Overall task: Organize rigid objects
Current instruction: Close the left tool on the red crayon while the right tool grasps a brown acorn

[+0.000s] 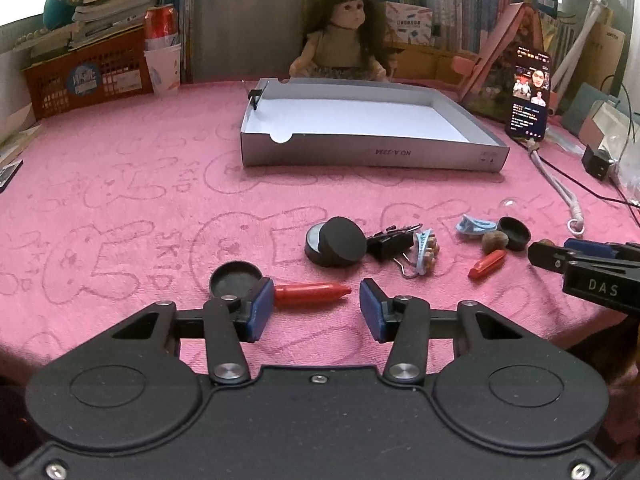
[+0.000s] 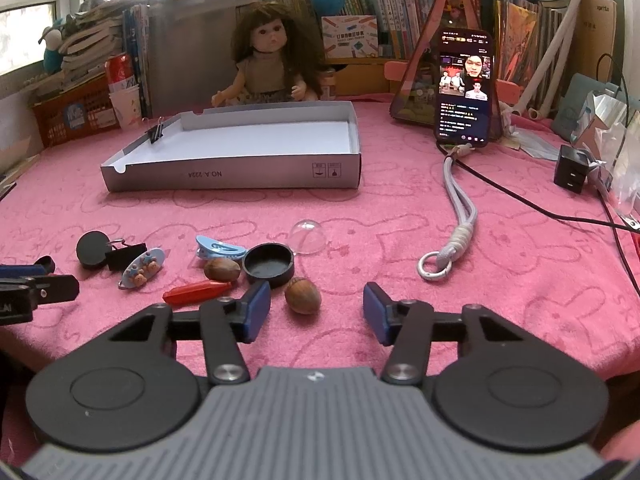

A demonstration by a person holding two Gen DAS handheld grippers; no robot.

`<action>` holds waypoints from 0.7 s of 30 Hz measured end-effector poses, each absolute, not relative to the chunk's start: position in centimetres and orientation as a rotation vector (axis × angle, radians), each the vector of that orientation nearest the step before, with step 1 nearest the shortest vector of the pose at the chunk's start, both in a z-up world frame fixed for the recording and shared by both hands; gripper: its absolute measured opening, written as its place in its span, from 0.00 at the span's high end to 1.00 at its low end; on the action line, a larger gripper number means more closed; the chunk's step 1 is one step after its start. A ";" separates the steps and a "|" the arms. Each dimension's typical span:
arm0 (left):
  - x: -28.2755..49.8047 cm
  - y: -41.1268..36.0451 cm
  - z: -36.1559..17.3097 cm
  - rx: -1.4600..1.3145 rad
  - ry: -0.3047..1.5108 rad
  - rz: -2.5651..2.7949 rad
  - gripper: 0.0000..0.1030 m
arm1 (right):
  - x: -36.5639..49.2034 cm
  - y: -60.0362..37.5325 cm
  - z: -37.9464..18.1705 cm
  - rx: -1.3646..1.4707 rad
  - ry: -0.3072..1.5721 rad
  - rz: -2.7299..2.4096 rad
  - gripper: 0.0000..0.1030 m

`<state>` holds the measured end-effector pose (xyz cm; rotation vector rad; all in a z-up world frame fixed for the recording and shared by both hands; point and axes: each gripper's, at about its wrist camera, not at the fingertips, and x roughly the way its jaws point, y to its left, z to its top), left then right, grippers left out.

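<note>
- We saw the grey box (image 1: 368,156) lying open toward the far side of the pink cloth (image 1: 120,200), its white floor bare; a black clip (image 2: 155,133) was pinched on its left wall.
- Our left gripper (image 1: 316,308) had its fingers spread, nothing between them, with a red piece (image 1: 312,294) lying on the cloth just beyond the gap.
- A shallow black cap (image 1: 234,282) lay open side up just beside the left finger; it held nothing we could make out.
- Farther out, a round tin (image 1: 320,246) lay with its lid (image 1: 346,240) leaning on it, touching a binder clip (image 1: 390,244) and a hair clip (image 1: 426,250).
- Our right gripper (image 2: 316,312) was likewise spread wide and held nothing; a nut (image 2: 303,294) lay between the fingers, nearer the left one.
- Beyond it a black cup (image 2: 269,265) lay open and empty, a second nut (image 2: 222,269) and a blue clip (image 2: 219,248) to its left, a clear dome (image 2: 307,236) to its right.
- A second red piece (image 2: 196,292) lay beside the right gripper's left finger.
</note>
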<state>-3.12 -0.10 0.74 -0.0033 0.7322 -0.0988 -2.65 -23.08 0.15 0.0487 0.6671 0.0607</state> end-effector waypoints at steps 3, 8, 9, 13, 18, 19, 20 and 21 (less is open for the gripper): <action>-2.9 -0.2 0.6 0.002 0.731 -0.093 0.56 | -2.6 -23.0 0.1 0.044 0.665 0.062 0.48; -2.7 -0.4 0.3 0.015 0.732 -0.085 0.56 | -2.5 -22.8 0.1 0.036 0.660 0.062 0.50; -2.8 -0.5 0.3 0.023 0.730 -0.086 0.56 | -2.5 -22.7 0.0 0.033 0.658 0.063 0.50; -3.0 -0.6 0.2 0.045 0.722 -0.099 0.55 | -2.6 -22.7 0.0 0.024 0.652 0.066 0.51; -3.4 -0.4 0.1 0.087 0.713 -0.164 0.55 | -2.7 -22.8 -0.1 0.014 0.643 0.096 0.52; -3.4 -0.3 0.1 0.095 0.711 -0.176 0.55 | -2.7 -22.9 -0.1 0.011 0.642 0.105 0.52; -3.4 -0.3 0.1 0.105 0.708 -0.192 0.55 | -2.7 -23.0 -0.1 0.006 0.639 0.114 0.52; -3.4 -0.2 0.1 0.110 0.707 -0.200 0.54 | -2.7 -23.0 -0.2 -0.001 0.634 0.125 0.52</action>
